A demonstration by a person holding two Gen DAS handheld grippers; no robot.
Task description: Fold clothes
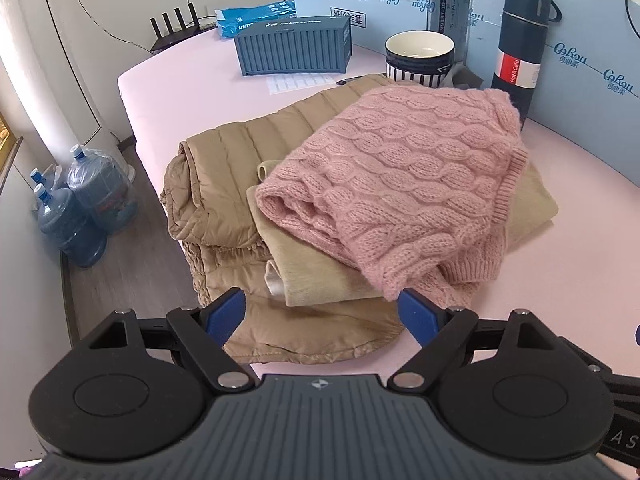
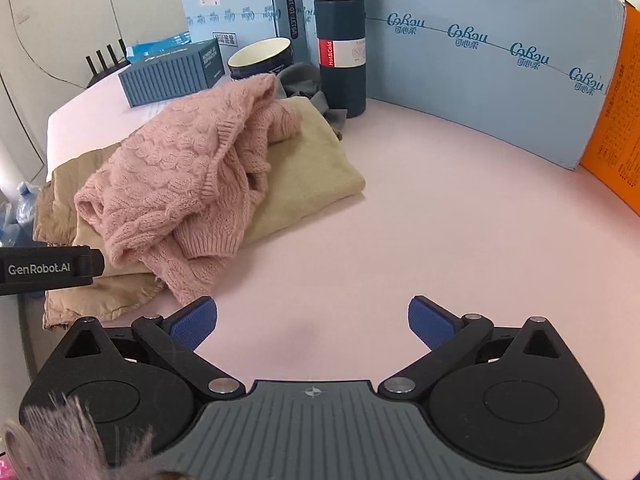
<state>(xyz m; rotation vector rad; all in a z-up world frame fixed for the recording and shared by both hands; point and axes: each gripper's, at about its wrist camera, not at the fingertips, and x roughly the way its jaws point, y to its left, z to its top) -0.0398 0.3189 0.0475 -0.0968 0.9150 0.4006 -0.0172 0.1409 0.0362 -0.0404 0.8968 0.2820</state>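
Three garments sit stacked mid-frame, pink cable-knit sweater (image 1: 400,184) atop beige folded cloth (image 1: 320,276) and tan quilted jacket (image 1: 240,152), so left gripper (image 1: 322,312) and right gripper (image 2: 312,320) gape empty, seemingly finished.

the left gripper (image 1: 320,312) hung with its blue pads spread wide and nothing between them, just above the near edge of a clothes pile on the pink table (image 1: 200,80). a pink cable-knit sweater (image 1: 400,184) lay folded on a beige garment (image 1: 320,276), both atop a tan quilted jacket (image 1: 224,168). behind stood a striped mug (image 1: 419,58), a dark flask (image 1: 520,48) and a blue container-shaped box (image 1: 292,46).
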